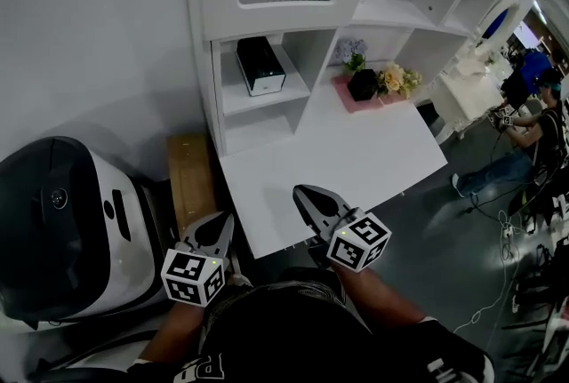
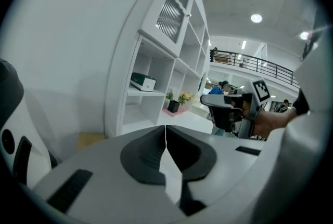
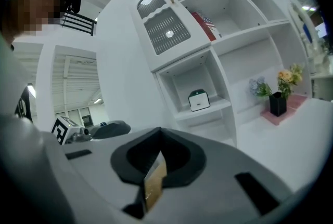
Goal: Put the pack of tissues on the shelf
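The pack of tissues [image 1: 260, 66], a black and white box, lies in the lower open compartment of the white shelf unit [image 1: 267, 8]; it also shows as the pack [image 2: 143, 81] in the left gripper view and the pack [image 3: 199, 100] in the right gripper view. Both grippers are held low near the person's body, well short of the shelf. My left gripper [image 1: 219, 228] [image 2: 165, 134] is shut with nothing in it. My right gripper [image 1: 304, 194] [image 3: 159, 133] is shut and empty too, hovering over the front edge of the white desk [image 1: 356, 159].
A black pot of flowers [image 1: 373, 81] stands on a pink mat at the back of the desk. A wooden box [image 1: 189, 181] sits left of the desk, beside a large black and white machine [image 1: 62, 230]. People sit at the far right [image 1: 533, 115].
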Demonstrator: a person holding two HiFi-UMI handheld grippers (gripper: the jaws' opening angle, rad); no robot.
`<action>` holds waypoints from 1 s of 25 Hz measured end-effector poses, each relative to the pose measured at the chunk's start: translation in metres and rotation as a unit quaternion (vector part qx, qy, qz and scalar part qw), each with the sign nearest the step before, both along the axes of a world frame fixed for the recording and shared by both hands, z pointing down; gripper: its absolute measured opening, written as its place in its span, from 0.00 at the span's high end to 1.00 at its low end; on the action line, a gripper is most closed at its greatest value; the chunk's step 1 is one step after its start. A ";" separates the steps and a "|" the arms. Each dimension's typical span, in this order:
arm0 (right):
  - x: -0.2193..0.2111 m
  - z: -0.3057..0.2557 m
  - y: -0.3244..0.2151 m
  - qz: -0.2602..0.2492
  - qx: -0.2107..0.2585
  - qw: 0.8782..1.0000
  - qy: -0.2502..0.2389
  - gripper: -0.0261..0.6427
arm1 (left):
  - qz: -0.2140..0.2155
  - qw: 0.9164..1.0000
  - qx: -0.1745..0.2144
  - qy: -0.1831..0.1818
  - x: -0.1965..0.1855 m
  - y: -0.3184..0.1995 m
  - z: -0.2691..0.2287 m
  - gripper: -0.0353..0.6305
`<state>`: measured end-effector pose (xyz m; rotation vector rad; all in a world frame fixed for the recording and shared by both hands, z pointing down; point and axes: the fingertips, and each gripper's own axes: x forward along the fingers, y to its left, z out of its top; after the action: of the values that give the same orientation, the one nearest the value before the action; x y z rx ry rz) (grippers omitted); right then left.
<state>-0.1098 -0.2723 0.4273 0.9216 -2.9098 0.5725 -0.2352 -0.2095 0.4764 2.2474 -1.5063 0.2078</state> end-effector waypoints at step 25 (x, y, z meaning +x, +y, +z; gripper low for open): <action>0.161 0.013 0.090 -0.145 0.008 0.989 -0.011 0.95 | -0.079 0.997 0.011 -0.012 0.191 0.077 -0.017 0.92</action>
<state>0.0516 -0.1824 0.4400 0.4806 -2.9917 0.5390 -0.0444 -0.1325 0.4591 2.1370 -1.6983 0.1726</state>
